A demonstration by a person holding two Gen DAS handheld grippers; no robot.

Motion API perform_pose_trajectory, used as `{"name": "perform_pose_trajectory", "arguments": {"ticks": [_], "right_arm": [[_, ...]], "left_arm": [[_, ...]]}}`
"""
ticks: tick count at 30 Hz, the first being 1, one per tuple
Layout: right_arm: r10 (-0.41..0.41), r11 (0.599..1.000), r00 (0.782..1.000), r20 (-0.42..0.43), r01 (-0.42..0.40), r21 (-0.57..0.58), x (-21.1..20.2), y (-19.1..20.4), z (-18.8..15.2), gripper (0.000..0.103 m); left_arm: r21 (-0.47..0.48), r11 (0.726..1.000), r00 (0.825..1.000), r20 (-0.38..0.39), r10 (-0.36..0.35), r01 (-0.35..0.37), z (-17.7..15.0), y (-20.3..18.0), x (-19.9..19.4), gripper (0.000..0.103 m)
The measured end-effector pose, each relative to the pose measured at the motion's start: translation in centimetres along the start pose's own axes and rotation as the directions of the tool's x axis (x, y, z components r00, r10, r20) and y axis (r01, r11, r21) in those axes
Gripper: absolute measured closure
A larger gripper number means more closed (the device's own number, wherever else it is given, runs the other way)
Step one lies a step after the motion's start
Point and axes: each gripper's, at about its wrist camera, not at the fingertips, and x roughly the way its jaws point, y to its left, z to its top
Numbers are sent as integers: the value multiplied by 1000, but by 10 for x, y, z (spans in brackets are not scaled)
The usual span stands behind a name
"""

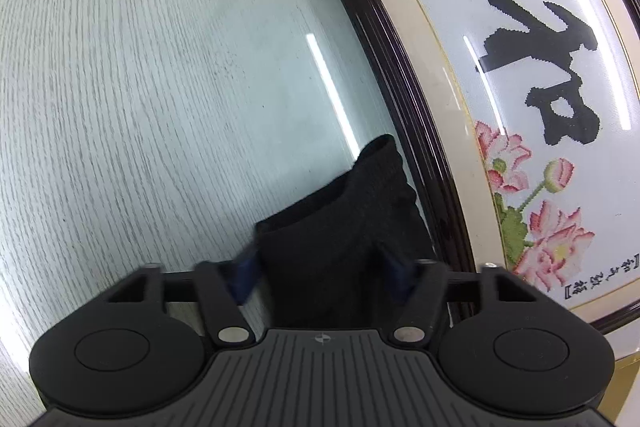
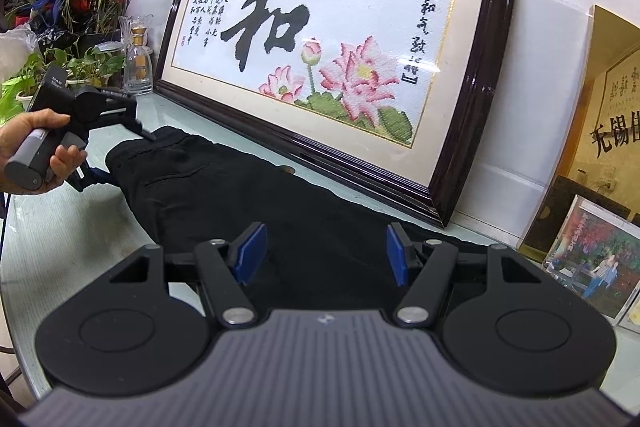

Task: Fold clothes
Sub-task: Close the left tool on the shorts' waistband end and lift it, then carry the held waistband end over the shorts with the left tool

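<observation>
Left wrist view is looking down the left gripper (image 1: 320,267) at the waistband end of a pair of black trousers (image 1: 352,227), which is lying on the glass-topped desk (image 1: 140,87) just beside the dark moulding of a framed embroidery (image 1: 500,87). Dark cloth is filling the gap between the blue fingers (image 1: 244,279), and the pads are sitting against its sides, though their blur is keeping me from saying whether they are truly pinching it or only bracketing it.

Right wrist view is showing the trousers (image 2: 248,195) stretched along the desk (image 2: 60,227) in front of the framed embroidery (image 2: 320,47), waistband to the left and legs running under the right gripper (image 2: 326,259). Its fingers (image 2: 252,255) are standing apart, released, hovering above the leg cloth with nothing between them. At the far left a hand (image 2: 40,143) is holding the left gripper (image 2: 116,147) at the waistband.

My judgement is that the step in hand is taking hold of both ends before the first fold. The next move is probably calling for the right fingers to drop onto the legs and close, then for both ends to be lifted together, keeping clear of the frame.
</observation>
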Motion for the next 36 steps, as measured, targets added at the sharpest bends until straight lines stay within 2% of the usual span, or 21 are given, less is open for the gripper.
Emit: {"name": "perform_pose_trajectory", "arguments": {"ticks": [5,8,14,18,24,27,36], "right_arm": [[-9,999,1000,-2,10,42,-1,-8,-3,38],[-19,999,1000,-4,20,50,-2,-12,-5,38],[-29,998,1000,1,29,51,-7,-15,-6,38],[-41,997,999,6,41,61,-10,-20,-9,38],[-63,993,998,3,63,100,-16,-33,-15,38],[-71,989,997,-8,71,127,-17,-40,-19,38],[-113,983,994,-4,112,146,-26,-51,-25,39]], "left_arm": [[-2,1000,1000,-4,-22,22,2,-3,5,86],[35,999,1000,20,-15,14,-2,-5,2,90],[142,989,996,79,31,-42,-14,-24,-2,92],[190,980,994,107,34,-54,-20,-36,-8,92],[313,947,987,159,25,-74,-36,-69,-17,92],[374,925,984,175,5,-72,-47,-88,-22,92],[462,887,986,156,-54,-24,-74,-129,-22,92]]}}
